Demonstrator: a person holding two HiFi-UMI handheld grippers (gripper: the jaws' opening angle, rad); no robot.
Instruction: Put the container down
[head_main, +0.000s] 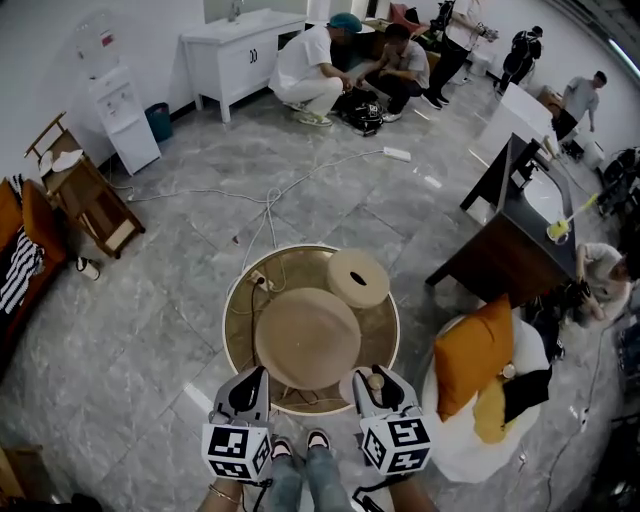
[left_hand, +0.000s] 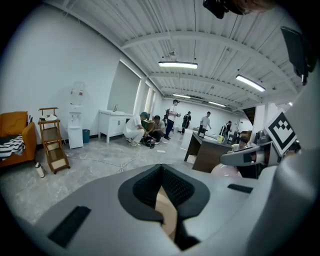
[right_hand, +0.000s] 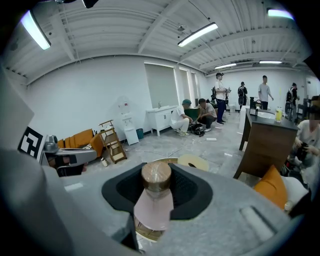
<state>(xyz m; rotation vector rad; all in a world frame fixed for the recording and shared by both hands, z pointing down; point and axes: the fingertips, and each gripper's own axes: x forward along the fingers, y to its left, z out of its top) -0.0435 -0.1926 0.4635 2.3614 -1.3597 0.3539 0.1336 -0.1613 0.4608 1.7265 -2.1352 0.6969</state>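
Observation:
A small pale pink container (right_hand: 152, 207) with a round brown lid (right_hand: 156, 175) stands upright between the pads of my right gripper (right_hand: 155, 197), which is shut on it. In the head view the right gripper (head_main: 373, 388) holds the container (head_main: 375, 381) over the near right edge of the round gold-rimmed table (head_main: 232, 300). A wide tan hat (head_main: 306, 338) covers the table's middle. My left gripper (head_main: 255, 385) sits at the hat's near left edge. In the left gripper view a thin tan strip, the hat's brim (left_hand: 167, 215), fills the narrow gap of the left gripper (left_hand: 169, 212).
A second round beige disc (head_main: 357, 277) lies at the table's far right, and a power strip (head_main: 258, 281) with a cable at its far left. A white chair with an orange cushion (head_main: 472, 355) stands right of the table, a dark desk (head_main: 510, 240) beyond. People crouch at the back (head_main: 312, 72).

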